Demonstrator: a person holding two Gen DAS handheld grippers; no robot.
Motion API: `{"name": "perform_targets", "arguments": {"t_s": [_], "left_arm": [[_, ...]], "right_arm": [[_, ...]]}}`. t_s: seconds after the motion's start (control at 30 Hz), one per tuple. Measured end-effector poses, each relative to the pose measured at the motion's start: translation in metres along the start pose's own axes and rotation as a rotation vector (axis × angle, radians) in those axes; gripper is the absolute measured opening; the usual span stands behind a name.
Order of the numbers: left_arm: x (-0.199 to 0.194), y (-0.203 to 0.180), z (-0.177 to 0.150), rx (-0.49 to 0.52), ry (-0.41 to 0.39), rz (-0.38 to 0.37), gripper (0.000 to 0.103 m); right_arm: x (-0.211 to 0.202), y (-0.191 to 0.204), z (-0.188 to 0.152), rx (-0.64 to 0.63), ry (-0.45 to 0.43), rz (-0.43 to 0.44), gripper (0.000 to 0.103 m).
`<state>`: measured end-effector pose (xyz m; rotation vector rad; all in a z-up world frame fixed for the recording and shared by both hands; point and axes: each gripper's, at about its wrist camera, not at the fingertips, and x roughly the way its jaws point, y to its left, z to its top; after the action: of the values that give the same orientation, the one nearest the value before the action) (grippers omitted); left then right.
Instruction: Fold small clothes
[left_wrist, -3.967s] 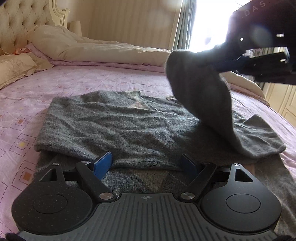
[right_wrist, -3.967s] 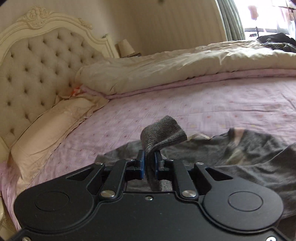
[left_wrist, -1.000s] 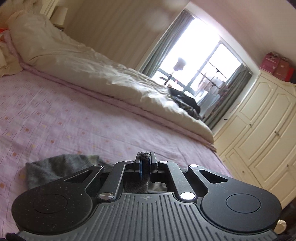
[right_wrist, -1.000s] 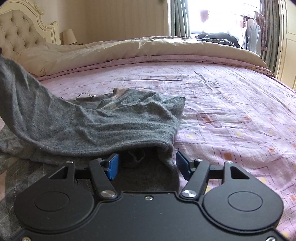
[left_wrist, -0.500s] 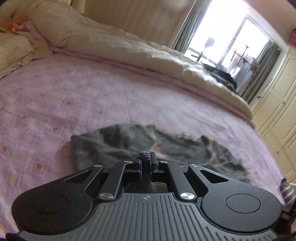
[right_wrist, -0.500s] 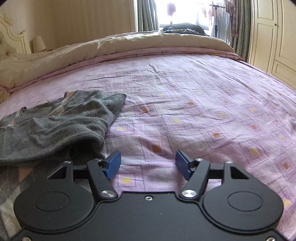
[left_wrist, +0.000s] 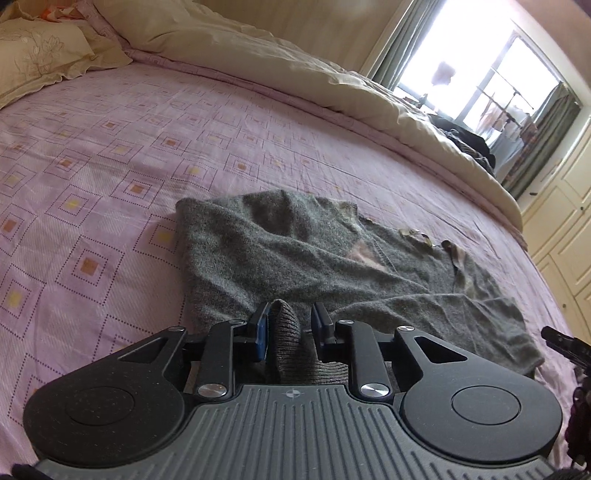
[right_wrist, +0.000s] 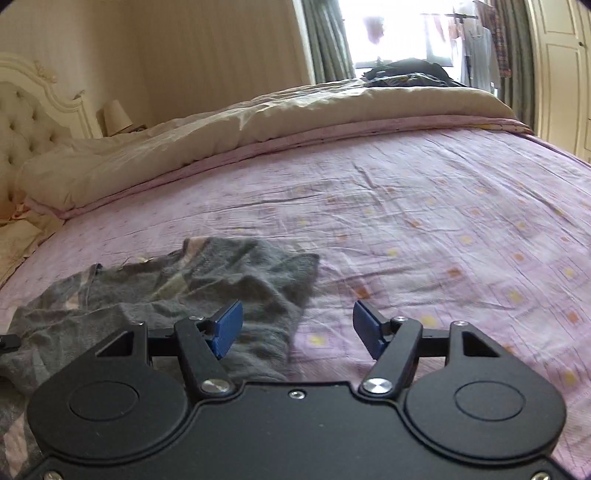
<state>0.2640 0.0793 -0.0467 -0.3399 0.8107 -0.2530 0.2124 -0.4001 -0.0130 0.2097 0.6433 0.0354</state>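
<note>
Pink patterned sheets cover the bed (left_wrist: 110, 155), and a beige duvet (left_wrist: 258, 55) lies bunched along its far side. Your grey sweater (left_wrist: 332, 266) lies partly folded on the sheet. The fingers of your left gripper (left_wrist: 289, 326) have just been opening; a ribbed cuff (left_wrist: 286, 339) of the sweater stands between them, touching the left pad only. Your right gripper (right_wrist: 297, 326) has its fingers wide apart, with nothing between them, above the right edge of the sweater.

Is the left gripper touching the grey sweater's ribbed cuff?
Touching. In the left wrist view the ribbed cuff leans on the left gripper's blue finger pad; the other finger stands clear, having just been opening.
</note>
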Motion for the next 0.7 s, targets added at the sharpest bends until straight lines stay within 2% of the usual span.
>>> {"name": "perform_targets", "arguments": {"t_s": [0.03,0.17,0.23,0.3,0.37,0.47,0.53,0.6,0.7], "left_arm": [[0.001,-0.002,0.0,0.012,-0.003,0.005,0.024],[-0.003,-0.006,-0.002,0.077,-0.044,0.069,0.027],[-0.008,-0.003,-0.003,0.106,-0.06,0.129,0.032],[-0.016,-0.001,-0.003,0.135,-0.092,0.203,0.032],[-0.027,-0.001,-0.002,0.146,-0.137,0.236,0.033],[-0.044,-0.008,0.001,0.132,-0.19,0.2,0.035],[-0.051,-0.021,0.0,0.148,-0.216,0.152,0.041],[-0.049,-0.035,-0.003,0.18,-0.215,0.1,0.042],[-0.031,-0.055,-0.014,0.23,-0.171,0.02,0.042]], "right_arm": [[0.004,0.003,0.0,-0.014,0.009,-0.008,0.07],[0.03,-0.01,-0.015,-0.006,0.103,-0.142,0.068],[0.023,-0.02,-0.02,-0.002,0.071,-0.158,0.067],[0.017,-0.023,-0.015,0.008,0.065,-0.177,0.068],[0.011,-0.025,-0.008,0.021,0.025,-0.164,0.068],[0.013,-0.029,0.007,0.067,-0.014,-0.1,0.068],[0.022,-0.031,0.014,0.092,-0.009,-0.064,0.065],[0.038,-0.03,0.02,0.111,0.012,-0.047,0.058],[0.054,-0.027,0.023,0.123,0.027,-0.033,0.056]]}}
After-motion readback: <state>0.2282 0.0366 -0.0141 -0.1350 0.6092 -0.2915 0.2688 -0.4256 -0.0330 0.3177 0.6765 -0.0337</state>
